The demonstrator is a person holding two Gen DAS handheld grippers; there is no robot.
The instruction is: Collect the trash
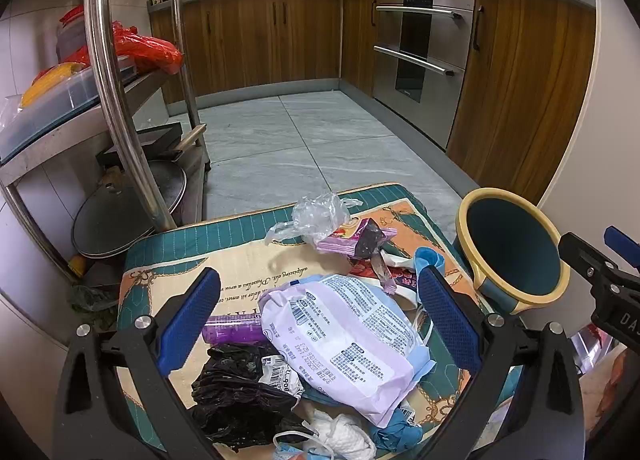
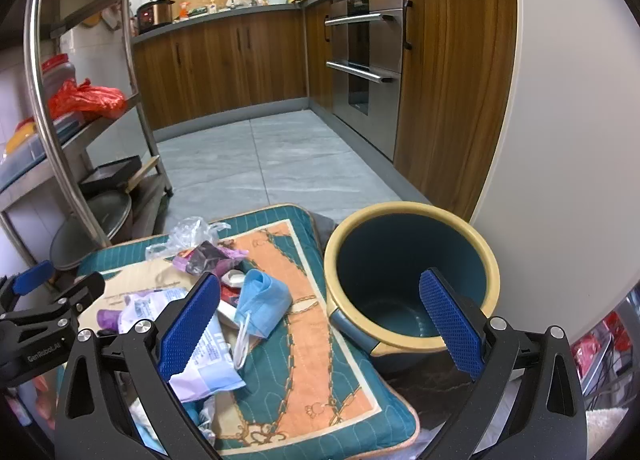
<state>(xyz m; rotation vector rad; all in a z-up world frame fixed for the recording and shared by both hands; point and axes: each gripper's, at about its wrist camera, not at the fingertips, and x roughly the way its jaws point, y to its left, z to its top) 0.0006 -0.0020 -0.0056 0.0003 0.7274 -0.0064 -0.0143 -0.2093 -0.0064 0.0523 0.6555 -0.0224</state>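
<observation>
Trash sits heaped on a teal and orange cushion [image 1: 224,256], and both sets of tongs hang over it, tilted down, with nothing between their pads. The left tongs [image 1: 320,312] are spread wide, blue pads either side of a big white and lilac printed packet [image 1: 352,344] that lies on top of the heap, no contact with it. Just beside that packet, a purple tube [image 1: 232,328] pokes out on the left, and a crumpled black plastic bag [image 1: 236,392] lies nearer the camera, next to a wad of white tissue [image 1: 344,436]. Further back, a clear crinkled plastic bag [image 1: 320,216] touches a pink and dark snack wrapper [image 1: 356,240].

Over on the right, the right tongs [image 2: 320,312] gape just as wide. Their left pad hovers over the edge of the packet pile, their right pad in front of the bin's opening. A blue face mask [image 2: 264,300] lies crumpled on the cushion between pile and bin, ear loops trailing toward the camera. The bin [image 2: 412,216], dark teal with a cream rim, stands just beside the cushion's right edge, and nothing can be seen inside it. Behind it all, grey floor tiles [image 2: 280,156], wooden cabinets and a steel rack [image 1: 120,100] on the left.
</observation>
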